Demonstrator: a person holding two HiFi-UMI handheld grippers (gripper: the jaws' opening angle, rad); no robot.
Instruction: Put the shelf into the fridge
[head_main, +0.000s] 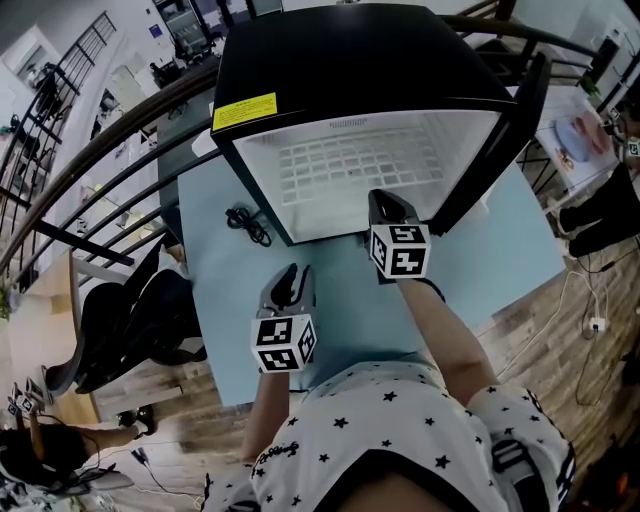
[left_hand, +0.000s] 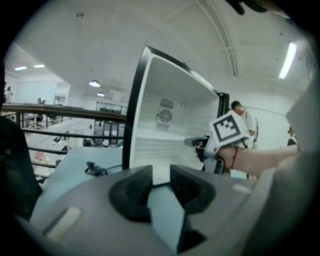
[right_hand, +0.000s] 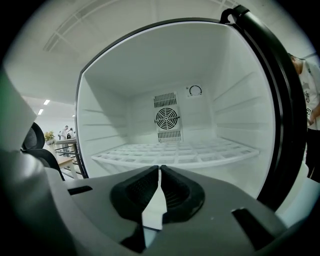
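The black mini fridge (head_main: 350, 60) stands open on the light blue table (head_main: 230, 320), its door (head_main: 500, 130) swung out to the right. The white grid shelf (head_main: 360, 165) lies level inside it, resting on the side wall ledges (right_hand: 175, 152). My right gripper (head_main: 383, 198) is at the fridge's mouth, just in front of the shelf's front edge; its jaws (right_hand: 159, 170) meet at the tips with nothing between them. My left gripper (head_main: 296, 275) hovers over the table in front of the fridge's left corner, with a gap between its jaws (left_hand: 161, 172) and nothing in it.
A black cable (head_main: 248, 224) lies coiled on the table left of the fridge. A black office chair (head_main: 130, 320) stands beyond the table's left edge, by a metal railing (head_main: 100, 190). A person (left_hand: 245, 120) stands behind the open door.
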